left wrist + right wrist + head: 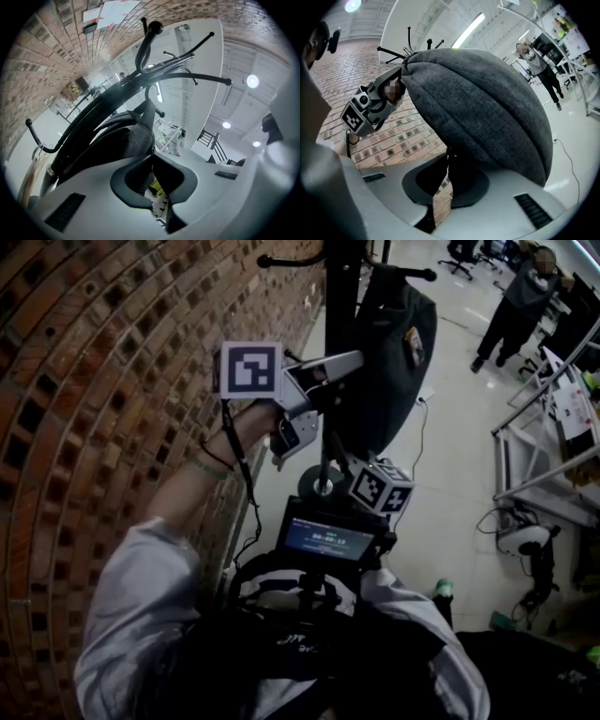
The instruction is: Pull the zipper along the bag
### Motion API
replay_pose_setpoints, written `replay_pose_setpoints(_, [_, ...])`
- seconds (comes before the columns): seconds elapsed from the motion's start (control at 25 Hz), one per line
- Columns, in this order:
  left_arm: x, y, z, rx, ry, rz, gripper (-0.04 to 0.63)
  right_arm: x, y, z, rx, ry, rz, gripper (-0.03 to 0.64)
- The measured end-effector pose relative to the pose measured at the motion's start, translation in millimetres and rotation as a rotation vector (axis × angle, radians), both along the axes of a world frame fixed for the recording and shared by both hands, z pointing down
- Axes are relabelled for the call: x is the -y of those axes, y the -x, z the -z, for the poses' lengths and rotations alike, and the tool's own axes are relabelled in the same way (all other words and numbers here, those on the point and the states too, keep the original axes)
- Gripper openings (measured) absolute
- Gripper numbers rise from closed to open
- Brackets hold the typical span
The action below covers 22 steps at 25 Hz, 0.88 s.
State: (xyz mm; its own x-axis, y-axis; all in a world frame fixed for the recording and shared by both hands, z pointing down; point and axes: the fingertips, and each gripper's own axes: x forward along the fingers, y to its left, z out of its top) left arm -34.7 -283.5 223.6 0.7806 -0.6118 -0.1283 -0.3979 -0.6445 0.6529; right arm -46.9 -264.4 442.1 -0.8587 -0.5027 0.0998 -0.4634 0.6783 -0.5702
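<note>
The main risk we see is the pull slipping. The right gripper (447, 157) has only its very tips on what we take to be the small dark zipper pull (448, 151), a thin tab. A pull angled away from the zipper line could tug it free or jam the slider in the soft cloth. The dark grey fabric bag (487, 108) also hangs loose from the black metal coat stand (150, 37). If the left gripper (152, 154) loses its pinch, the bag could swing with the pull instead of letting the zipper run, or lift off its hook.

The bag bulges directly ahead of and above the right gripper, its underside touching the jaw tips. That gripper's jaws stand almost together, nipping the tab, with a narrow slit behind the tips. The left gripper, up and to the left of the right one, has its jaws pressed together on a fold of the bag's grey fabric near the stand's hooks. The red brick wall (94, 381) lies to its left.
</note>
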Motion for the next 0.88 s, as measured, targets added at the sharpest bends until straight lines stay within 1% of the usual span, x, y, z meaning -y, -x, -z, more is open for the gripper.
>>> replay_pose_setpoints(0.12, [-1, 12, -5, 0.005, -0.015, 0.013, 0.017, -3, 2, 6, -0.012, -0.016, -0.001, 0.003])
replay_pose_setpoints(0.32, [-1, 23, -24, 0.053, 0.022, 0.028, 0.012, -4, 3, 12, -0.008, -0.010, -0.013, 0.012])
replay_pose_setpoints(0.56, [-4, 32, -34, 0.086, 0.005, -0.006, 0.012, -4, 7, 23, -0.003, -0.010, -0.040, 0.014])
replay_pose_setpoints(0.76, [-6, 44, -50, 0.085, -0.005, -0.043, 0.012, -6, 14, 28, -0.020, -0.027, -0.070, 0.015])
replay_pose_setpoints(0.88, [-9, 41, -48, 0.071, -0.008, -0.064, 0.012, -7, 11, 34, -0.027, -0.031, -0.087, 0.015])
